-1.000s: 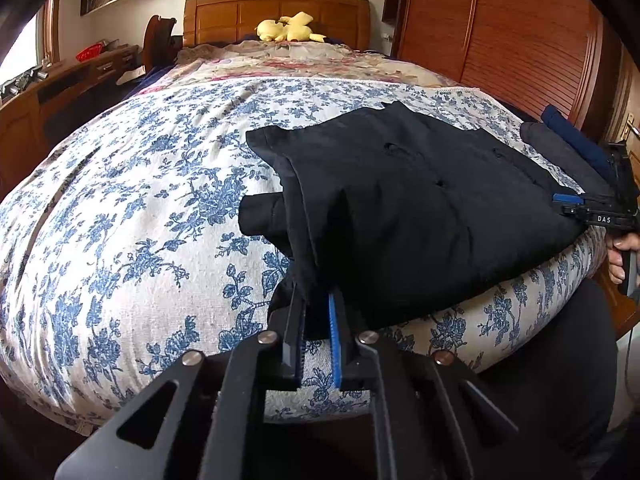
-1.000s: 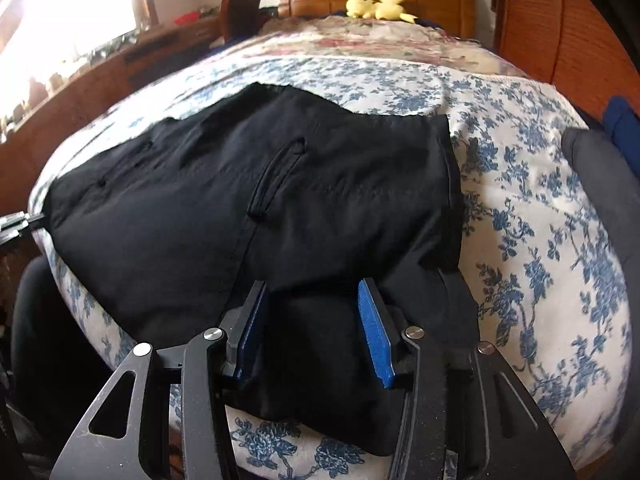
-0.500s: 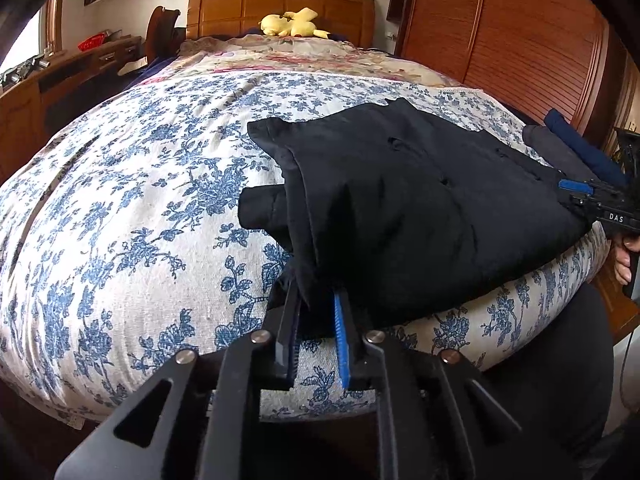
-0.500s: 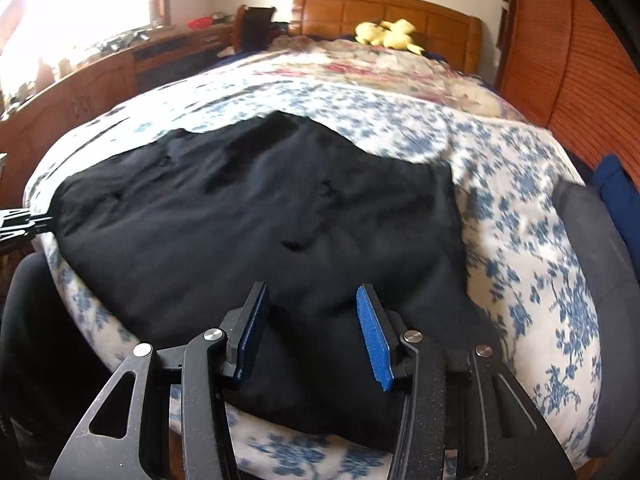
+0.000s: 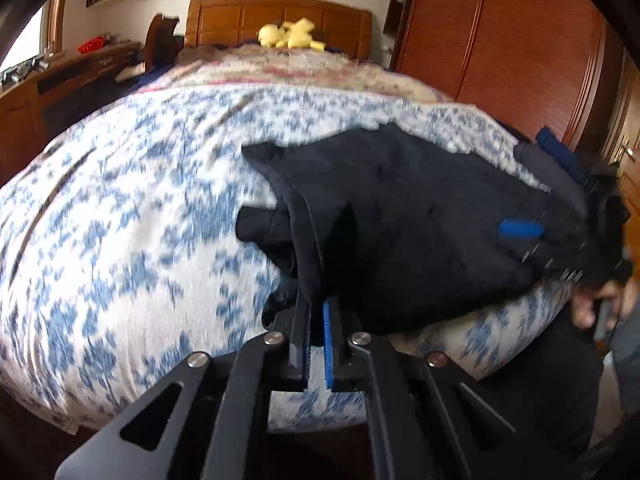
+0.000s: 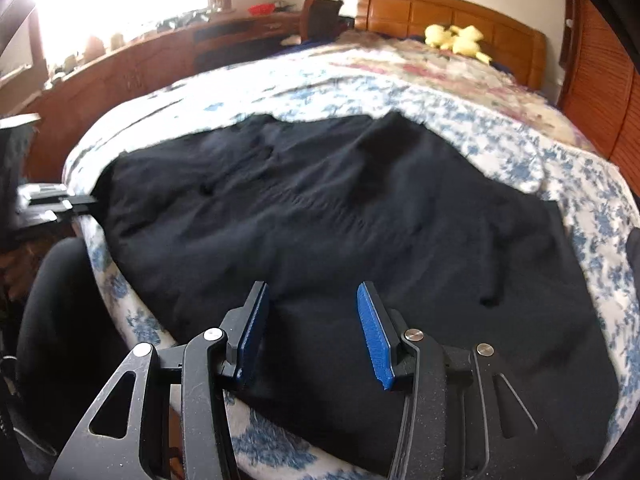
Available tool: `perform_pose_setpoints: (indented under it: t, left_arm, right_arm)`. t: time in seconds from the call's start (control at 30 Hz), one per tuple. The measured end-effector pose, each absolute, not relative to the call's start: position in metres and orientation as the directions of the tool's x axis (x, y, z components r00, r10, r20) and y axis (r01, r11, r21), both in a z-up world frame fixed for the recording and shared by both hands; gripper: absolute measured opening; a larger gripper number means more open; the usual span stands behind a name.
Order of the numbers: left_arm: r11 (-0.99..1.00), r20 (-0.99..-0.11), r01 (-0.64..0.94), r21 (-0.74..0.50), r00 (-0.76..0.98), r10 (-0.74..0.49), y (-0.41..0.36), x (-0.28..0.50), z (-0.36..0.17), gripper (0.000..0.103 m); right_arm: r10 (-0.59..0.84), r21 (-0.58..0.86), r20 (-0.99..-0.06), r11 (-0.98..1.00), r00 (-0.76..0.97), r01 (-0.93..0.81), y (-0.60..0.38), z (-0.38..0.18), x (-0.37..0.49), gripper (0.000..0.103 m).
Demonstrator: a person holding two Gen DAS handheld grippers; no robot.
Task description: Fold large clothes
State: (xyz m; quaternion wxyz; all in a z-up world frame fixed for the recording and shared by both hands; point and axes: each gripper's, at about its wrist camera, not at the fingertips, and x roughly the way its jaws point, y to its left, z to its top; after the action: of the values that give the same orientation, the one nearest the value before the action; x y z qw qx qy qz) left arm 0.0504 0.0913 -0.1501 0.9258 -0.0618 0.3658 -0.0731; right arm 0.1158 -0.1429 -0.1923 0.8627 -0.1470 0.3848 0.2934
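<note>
A large black garment [image 5: 400,216] lies folded over near the foot edge of the bed, also filling the right wrist view [image 6: 340,220]. My left gripper [image 5: 316,308] is shut on the garment's near left corner, where layered edges bunch up. My right gripper [image 6: 312,308] is open, its blue pads just above the garment's near edge, holding nothing. It also shows at the garment's right end in the left wrist view [image 5: 560,240], blurred. The left gripper shows at the far left in the right wrist view [image 6: 56,204].
The bed has a blue floral cover [image 5: 120,220] and a wooden headboard [image 5: 280,20] with a yellow plush toy [image 5: 290,34]. Dark folded clothes [image 5: 556,160] lie at the bed's right edge. Wooden wardrobe [image 5: 500,40] on the right, a long wooden dresser [image 6: 140,64] on the left.
The right gripper has let go of the garment's near edge, lifted and opened wider. The left gripper stays shut on its corner and has shifted a little; the view is blurred by motion.
</note>
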Motion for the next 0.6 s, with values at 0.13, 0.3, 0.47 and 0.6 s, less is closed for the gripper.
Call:
perform_pose_setpoints:
  t: [0.13, 0.3, 0.47, 0.6]
  left_arm:
    - [0.980, -0.601, 0.134, -0.151, 0.775, -0.198, 0.070, 0.060, -0.110, 0.000]
    - [0.968, -0.533, 0.226, -0.107, 0.809, -0.247, 0.025, 0.081, -0.062, 0.000]
    - [0.934, -0.516, 0.346, -0.093, 0.785, -0.342, -0.030, 0.098, -0.039, 0.000]
    - [0.901, -0.513, 0.422, -0.102, 0.753, -0.411, -0.073, 0.107, -0.036, 0.000]
  right_arm:
    - [0.415, 0.017, -0.745, 0.795, 0.523, -0.606, -0.145, -0.202, 0.119, 0.046]
    - [0.429, 0.030, -0.730, 0.797, 0.531, -0.603, -0.154, -0.197, 0.112, 0.045]
    - [0.417, 0.036, -0.693, 0.834, 0.587, -0.550, -0.198, -0.177, 0.102, 0.045]
    - [0.378, 0.021, -0.665, 0.871, 0.644, -0.490, -0.243, -0.166, 0.093, 0.045]
